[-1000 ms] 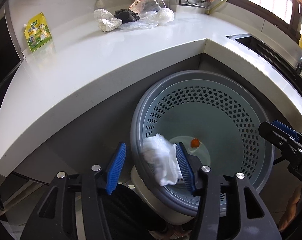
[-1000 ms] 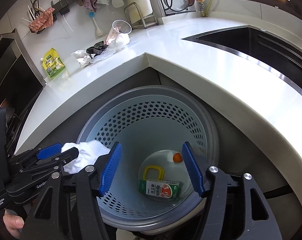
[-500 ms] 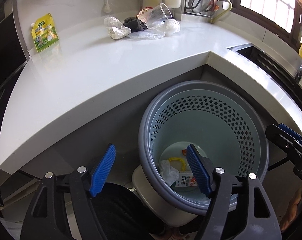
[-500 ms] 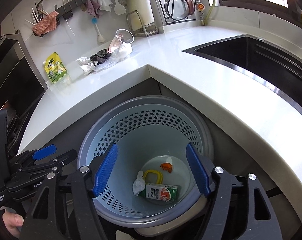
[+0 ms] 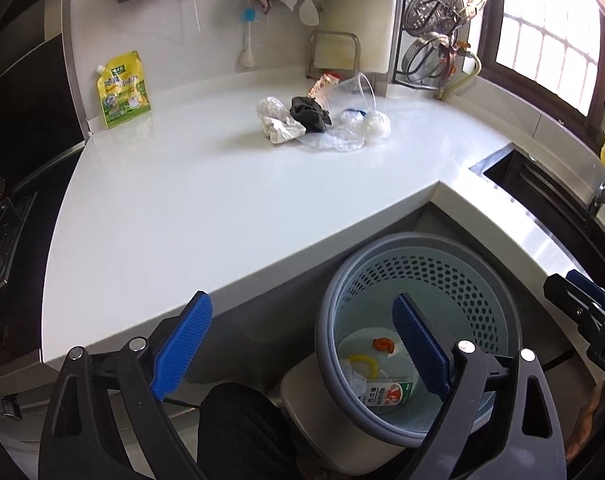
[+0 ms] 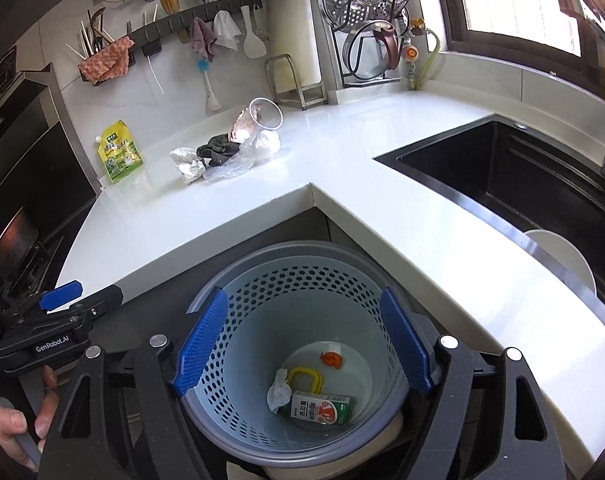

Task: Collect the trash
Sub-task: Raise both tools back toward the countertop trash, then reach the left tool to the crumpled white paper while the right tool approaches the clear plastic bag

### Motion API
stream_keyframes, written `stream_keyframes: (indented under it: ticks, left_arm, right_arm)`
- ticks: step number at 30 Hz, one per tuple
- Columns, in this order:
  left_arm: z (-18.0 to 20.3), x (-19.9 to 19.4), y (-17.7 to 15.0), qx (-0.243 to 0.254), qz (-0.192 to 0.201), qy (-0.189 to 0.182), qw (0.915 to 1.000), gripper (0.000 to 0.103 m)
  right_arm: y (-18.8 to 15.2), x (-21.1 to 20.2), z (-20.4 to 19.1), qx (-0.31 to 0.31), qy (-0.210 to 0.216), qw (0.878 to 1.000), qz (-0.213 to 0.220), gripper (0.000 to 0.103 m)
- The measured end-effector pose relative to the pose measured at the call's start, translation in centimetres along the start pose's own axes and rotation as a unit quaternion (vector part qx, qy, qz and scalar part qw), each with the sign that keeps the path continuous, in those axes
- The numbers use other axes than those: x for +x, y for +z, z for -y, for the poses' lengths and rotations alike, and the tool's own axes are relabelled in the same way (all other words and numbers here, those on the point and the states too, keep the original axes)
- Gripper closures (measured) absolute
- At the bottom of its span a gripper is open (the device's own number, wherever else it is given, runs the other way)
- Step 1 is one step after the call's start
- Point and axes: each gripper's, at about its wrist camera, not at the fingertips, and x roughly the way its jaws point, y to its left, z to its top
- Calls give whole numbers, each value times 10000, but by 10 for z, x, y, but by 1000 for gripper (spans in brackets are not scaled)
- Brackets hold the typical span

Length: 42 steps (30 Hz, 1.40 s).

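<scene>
A grey perforated trash basket (image 5: 498, 308) (image 6: 238, 276) stands below the white counter corner. Inside lie a white crumpled tissue (image 6: 279, 394), a green carton (image 6: 320, 410), a yellow ring (image 6: 305, 376) and an orange scrap (image 6: 331, 359). On the counter is a trash pile: crumpled white paper (image 5: 278, 124) (image 6: 188, 164), a black wad (image 5: 310, 114), clear plastic film (image 5: 334, 140) and a tipped clear cup (image 5: 356, 88) (image 6: 266, 114). My left gripper (image 5: 302, 344) is open and empty, above the basket's left rim. My right gripper (image 6: 300, 344) is open and empty over the basket.
A yellow-green pouch (image 5: 122, 90) leans against the wall at the counter's left. A black sink (image 6: 514, 172) with a white plate (image 6: 562, 256) lies to the right. Utensils and a rack (image 6: 366, 20) line the back wall. A stove is at far left.
My left gripper opened and dropped the white tissue, which now lies in the basket. Both grippers rose and drew back from the basket, toward the counter view.
</scene>
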Motion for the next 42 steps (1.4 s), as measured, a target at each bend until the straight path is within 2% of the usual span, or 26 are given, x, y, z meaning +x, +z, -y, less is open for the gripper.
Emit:
stream_keyframes:
  ticks: [4, 8, 18, 23, 32, 42]
  left_arm:
    - [-9, 3, 19, -99, 121, -6, 9999, 12]
    - [-19, 11, 41, -150, 352, 177, 9991, 9]
    - [-49, 52, 100, -365, 555, 543, 9963, 8]
    - [-58, 79, 126, -396, 503, 676, 9957, 7]
    - [-62, 125, 155, -370, 400, 686, 9962, 7]
    - [-64, 154, 165, -374, 237, 633, 9970, 7]
  right_arm:
    - [15, 9, -6, -90, -37, 9999, 56, 28]
    - [35, 30, -13, -161, -15, 9999, 43, 28]
    - [96, 84, -35, -338, 172, 9992, 93, 28]
    - [120, 120, -50, -438, 240, 9987, -21, 28]
    - [153, 185, -67, -463, 293, 9980, -315, 28]
    - [172, 237, -73, -351, 15, 9981, -501, 28]
